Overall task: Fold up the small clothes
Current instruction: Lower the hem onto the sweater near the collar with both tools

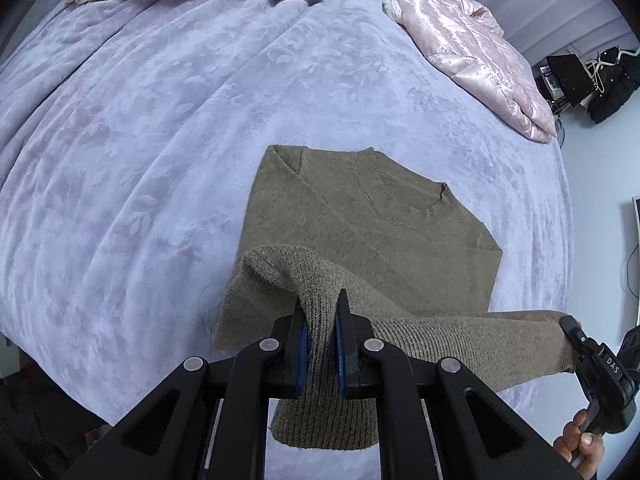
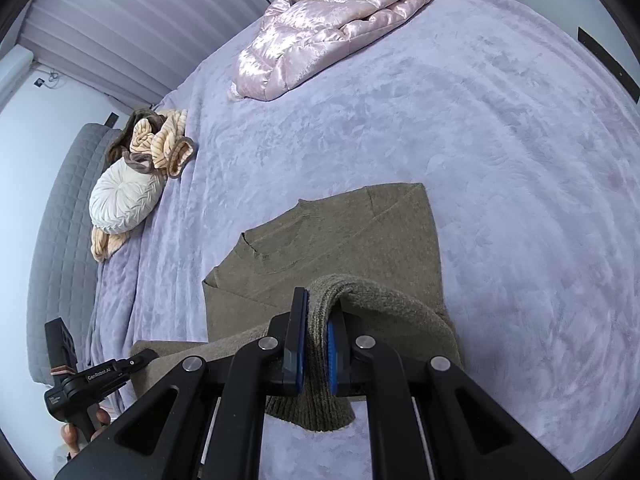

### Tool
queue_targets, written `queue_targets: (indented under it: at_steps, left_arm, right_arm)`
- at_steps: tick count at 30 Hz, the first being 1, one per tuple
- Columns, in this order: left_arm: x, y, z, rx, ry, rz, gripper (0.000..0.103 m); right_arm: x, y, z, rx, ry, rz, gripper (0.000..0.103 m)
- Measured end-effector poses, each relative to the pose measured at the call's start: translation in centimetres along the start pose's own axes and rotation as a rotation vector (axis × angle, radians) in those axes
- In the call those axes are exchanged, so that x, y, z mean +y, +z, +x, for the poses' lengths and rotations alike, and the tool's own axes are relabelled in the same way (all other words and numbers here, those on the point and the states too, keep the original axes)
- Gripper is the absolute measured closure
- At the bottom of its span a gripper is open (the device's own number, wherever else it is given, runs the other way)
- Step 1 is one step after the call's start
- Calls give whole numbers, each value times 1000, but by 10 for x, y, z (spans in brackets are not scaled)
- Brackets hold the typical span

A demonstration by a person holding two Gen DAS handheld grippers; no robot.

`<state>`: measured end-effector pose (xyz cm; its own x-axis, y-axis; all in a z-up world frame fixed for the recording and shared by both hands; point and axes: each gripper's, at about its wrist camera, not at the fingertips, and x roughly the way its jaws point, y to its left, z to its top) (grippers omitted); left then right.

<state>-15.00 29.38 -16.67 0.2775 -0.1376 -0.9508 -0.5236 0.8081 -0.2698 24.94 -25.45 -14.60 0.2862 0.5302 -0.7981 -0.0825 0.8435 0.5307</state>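
- Two grippers, my left gripper [image 1: 320,328] and right gripper [image 2: 318,332], each pinched the olive sweater's [image 1: 360,216] lifted near hem.
- Its body lay flat on the lavender bedspread [image 1: 140,140], collar far, beyond my fingers.

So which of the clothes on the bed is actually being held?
The olive sweater: both tools, left and right, pinch its hem. The pink jacket and striped garment lie untouched.

Each wrist camera sits close behind its own jaws, looking forward and downward across the bed [image 1: 140,140]. Both views share the olive sweater [image 1: 360,220] just ahead of the jaws and the pink jacket [image 2: 320,28] far beyond.
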Motion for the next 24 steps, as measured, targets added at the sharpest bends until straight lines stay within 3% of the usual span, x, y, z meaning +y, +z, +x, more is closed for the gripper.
queue_targets:
  at_steps: [15, 24]
  left_arm:
    - [-28, 18, 43, 13, 132, 83, 91]
    - [-31, 33, 67, 30, 151, 92, 91]
  right_arm:
    - [-23, 27, 49, 74, -35, 18, 94]
    - [-33, 39, 74, 99, -52, 32, 94]
